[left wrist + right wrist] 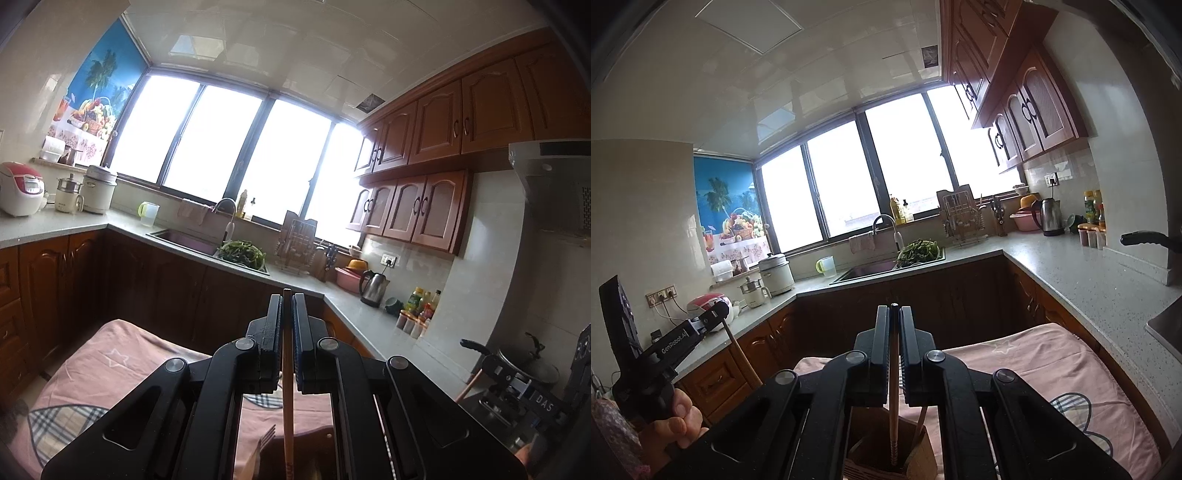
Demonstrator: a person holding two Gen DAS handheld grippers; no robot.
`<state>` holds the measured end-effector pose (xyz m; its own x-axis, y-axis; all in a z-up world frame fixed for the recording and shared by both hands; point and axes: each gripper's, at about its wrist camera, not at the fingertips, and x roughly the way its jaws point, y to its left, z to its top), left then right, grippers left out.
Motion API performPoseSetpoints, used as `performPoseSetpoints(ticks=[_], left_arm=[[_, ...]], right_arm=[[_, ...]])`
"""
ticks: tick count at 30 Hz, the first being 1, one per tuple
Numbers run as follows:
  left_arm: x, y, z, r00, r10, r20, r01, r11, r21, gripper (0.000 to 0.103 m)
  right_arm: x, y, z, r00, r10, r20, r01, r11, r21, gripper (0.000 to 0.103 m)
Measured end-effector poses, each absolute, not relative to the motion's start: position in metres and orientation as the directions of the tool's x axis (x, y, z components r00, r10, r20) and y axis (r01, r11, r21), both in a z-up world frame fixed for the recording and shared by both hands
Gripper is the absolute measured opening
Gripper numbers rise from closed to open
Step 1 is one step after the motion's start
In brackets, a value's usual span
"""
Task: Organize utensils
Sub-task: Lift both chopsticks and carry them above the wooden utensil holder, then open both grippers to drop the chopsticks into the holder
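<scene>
**Both grippers carry a chopstick above the utensil holder**

The left gripper (287, 302) has its jaws closed almost fully on a light wooden chopstick (288, 391), which runs from the fingertips at frame centre down to the bottom edge of the left wrist view. Below it, at the lower centre, the tines of a fork (267, 437) show against the pink cloth (110, 369) that covers the tabletop.

The right gripper (894, 314) is likewise clamped narrowly on a second chopstick (894, 413). This one hangs down to the bottom centre of the right wrist view, where its lower end sits inside a brown wooden utensil holder (919, 458). Another thin wooden stick stands in the holder just right of it. At the lower left of that view the left gripper appears from the side, with a hand (676, 424) around its handle.

The step in hand looks like the sorting of chopsticks into the holder. The right one seems ready for release: the jaws should part only once its tip is well down in the compartment, so that it does not tip out. The left one would then need lining up over the same opening, clear of the fork.
</scene>
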<state>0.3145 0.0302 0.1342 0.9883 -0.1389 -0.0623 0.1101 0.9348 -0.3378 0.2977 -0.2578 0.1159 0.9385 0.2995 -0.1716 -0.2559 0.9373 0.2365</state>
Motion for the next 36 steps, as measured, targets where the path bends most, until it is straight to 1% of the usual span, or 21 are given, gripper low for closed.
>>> performPoseSetpoints(ticks=[7,11,22,25,27,30,33,35,36], left_arm=[[0.341,0.021,0.110,0.991,-0.108,-0.081,0.075,0.940,-0.331,0.004],[0.349,0.014,0.091,0.990,-0.101,-0.102,0.063,0.946,-0.319,0.004],[0.357,0.001,0.055,0.974,-0.111,-0.196,0.054,0.959,-0.277,0.004],[0.361,-0.003,0.048,0.964,-0.130,-0.230,0.067,0.963,-0.261,0.005],[0.362,-0.005,0.046,0.963,-0.128,-0.237,0.066,0.966,-0.252,0.005],[0.362,-0.004,0.047,0.959,-0.137,-0.247,0.070,0.962,-0.264,0.005],[0.362,-0.001,0.047,0.957,-0.136,-0.255,0.066,0.961,-0.267,0.005],[0.362,-0.001,0.048,0.955,-0.135,-0.264,0.062,0.962,-0.267,0.009],[0.361,-0.001,0.048,0.955,-0.137,-0.265,0.063,0.961,-0.270,0.011]], right_arm=[[0.318,-0.260,0.093,0.936,0.287,-0.205,-0.234,0.940,0.249,0.005],[0.330,-0.260,0.073,0.927,0.287,-0.241,-0.222,0.939,0.263,0.005],[0.345,-0.249,0.034,0.889,0.308,-0.339,-0.223,0.937,0.267,0.005],[0.345,-0.250,0.033,0.891,0.305,-0.336,-0.220,0.938,0.266,0.005],[0.346,-0.251,0.034,0.888,0.306,-0.342,-0.217,0.937,0.273,0.005],[0.348,-0.253,0.035,0.883,0.308,-0.354,-0.214,0.936,0.280,0.010],[0.347,-0.255,0.034,0.879,0.315,-0.358,-0.212,0.931,0.298,0.010],[0.346,-0.257,0.035,0.879,0.312,-0.359,-0.205,0.930,0.306,0.012],[0.344,-0.258,0.035,0.882,0.308,-0.357,-0.200,0.929,0.310,0.016]])
